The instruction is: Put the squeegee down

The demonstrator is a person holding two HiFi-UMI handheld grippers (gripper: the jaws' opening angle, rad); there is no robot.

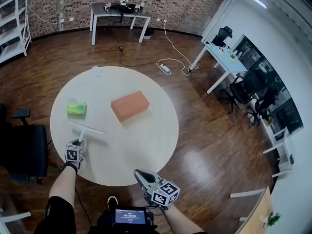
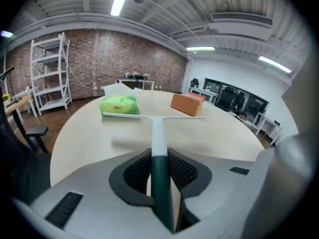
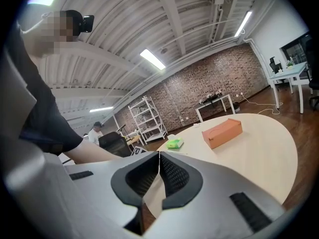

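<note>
A squeegee (image 1: pixel 86 130) with a white blade bar and a dark green handle (image 2: pixel 160 183) is held low over the left front part of the round white table (image 1: pixel 141 140). My left gripper (image 1: pixel 77 144) is shut on that handle, and the blade bar (image 2: pixel 152 116) points away from me toward the green pack. Its shadow lies on the tabletop just under it. My right gripper (image 1: pixel 142 177) hovers at the table's near edge, jaws shut with nothing between them (image 3: pixel 158 171).
A green tissue pack (image 1: pixel 76 108) lies just beyond the blade, and an orange box (image 1: pixel 129 105) sits mid-table. A small white object (image 1: pixel 96 71) rests at the far rim. A black office chair (image 1: pixel 22 147) stands left of the table.
</note>
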